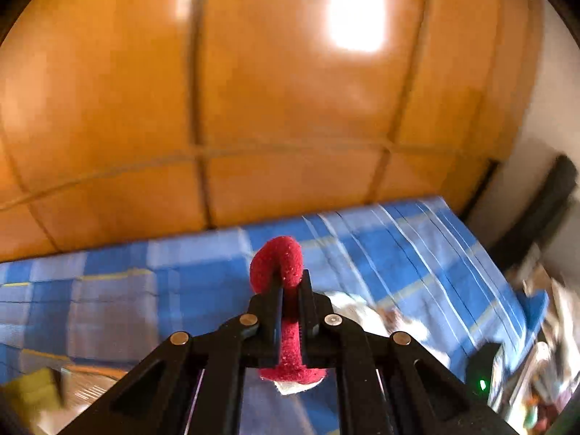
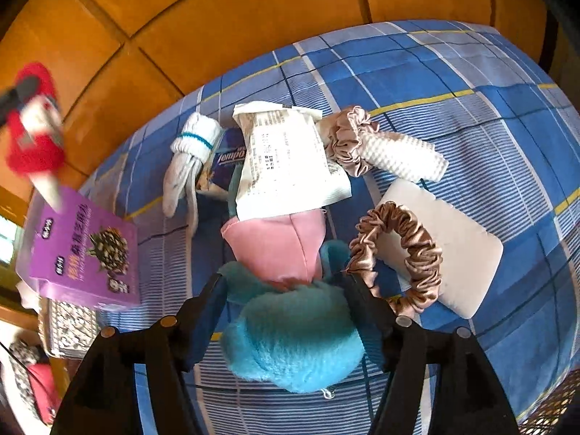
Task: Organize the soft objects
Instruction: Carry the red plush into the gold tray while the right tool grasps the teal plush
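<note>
My left gripper point(image 1: 291, 279) is shut on a red fuzzy band point(image 1: 277, 257) with a white tag, held up above the blue plaid bed point(image 1: 108, 290). In the right wrist view it shows blurred at the far left point(image 2: 21, 98). My right gripper point(image 2: 284, 279) points down at the bed, jaws wide, with a fluffy light-blue item point(image 2: 293, 340) lying between its fingers on a pink cloth point(image 2: 279, 243). I see no firm pinch on it. Beyond lie a white sock point(image 2: 195, 137), a printed white packet point(image 2: 290, 159), two satin scrunchies point(image 2: 348, 137) point(image 2: 398, 257), a white bumpy roll point(image 2: 402, 156) and a white pad point(image 2: 460, 239).
A purple box point(image 2: 83, 250) stands at the bed's left edge, with a blue tissue pack point(image 2: 226, 159) by the sock. Orange wooden cabinet doors point(image 1: 290, 108) rise behind the bed. Cluttered items point(image 1: 543, 344) sit at the bed's right, and a mesh basket point(image 2: 554, 409) at the lower right.
</note>
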Motion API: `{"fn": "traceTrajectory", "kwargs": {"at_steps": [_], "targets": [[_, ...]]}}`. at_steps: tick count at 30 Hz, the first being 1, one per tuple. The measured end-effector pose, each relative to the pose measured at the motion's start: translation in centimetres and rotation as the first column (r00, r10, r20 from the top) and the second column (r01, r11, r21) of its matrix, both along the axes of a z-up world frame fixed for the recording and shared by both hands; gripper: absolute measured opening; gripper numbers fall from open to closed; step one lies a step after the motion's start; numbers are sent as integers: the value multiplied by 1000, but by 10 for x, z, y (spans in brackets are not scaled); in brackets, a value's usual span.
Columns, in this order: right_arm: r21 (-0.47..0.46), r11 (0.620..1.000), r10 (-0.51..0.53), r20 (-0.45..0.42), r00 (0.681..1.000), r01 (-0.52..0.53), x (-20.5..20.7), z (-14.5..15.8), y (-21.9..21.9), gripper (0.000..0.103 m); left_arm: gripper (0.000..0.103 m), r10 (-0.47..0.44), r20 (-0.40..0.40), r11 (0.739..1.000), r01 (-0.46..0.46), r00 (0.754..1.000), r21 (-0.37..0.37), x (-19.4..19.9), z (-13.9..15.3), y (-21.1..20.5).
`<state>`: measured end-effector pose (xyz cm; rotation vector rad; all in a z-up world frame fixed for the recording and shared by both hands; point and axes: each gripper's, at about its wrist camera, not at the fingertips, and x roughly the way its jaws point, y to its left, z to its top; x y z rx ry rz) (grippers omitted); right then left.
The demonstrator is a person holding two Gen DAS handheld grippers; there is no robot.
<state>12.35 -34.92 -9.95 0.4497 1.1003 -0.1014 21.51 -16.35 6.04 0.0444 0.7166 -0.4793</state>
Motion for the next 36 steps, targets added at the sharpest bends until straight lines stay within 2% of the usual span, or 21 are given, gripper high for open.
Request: {"fn": "traceTrajectory", "kwargs": {"at_steps": [4,8,14,19,24,28,30,32,34,36], "targets": [[-42,999,16,-17,1000,-17,3,-4,6,69,7,136,29,991,-136,990,-13,23,17,59],[-84,996,31,-37,999,-34,6,-7,14,69,7,267,41,964,-267,963,-1,32,16,126],[-147,987,55,-79,995,-66,18,-16,26,69,7,389,14,921,-389,921,-31,6,0,230],[-202,975,69,-136,988,-96,18,-21,27,66,7,462,-32,885,-463,886,-56,-45,-30,299],[-229,967,76,-142,987,-107,19,-22,31,62,7,554,-141,821,-567,820,-68,-89,-84,363],[-236,966,76,-146,986,-109,20,-24,34,62,7,568,-235,792,-602,789,-104,-107,-115,386],[-242,964,74,-145,987,-108,21,-26,37,62,7,573,-255,780,-614,779,-121,-113,-123,393],[-258,959,78,-146,986,-114,21,-28,41,62,7,586,-256,775,-624,769,-99,-112,-129,396],[-288,949,88,-152,984,-129,22,-31,47,62,14,594,-265,775,-629,759,-64,-107,-138,399],[-313,939,95,-155,983,-140,21,-32,52,62,35,603,-258,771,-635,755,-57,-106,-142,402]]}}
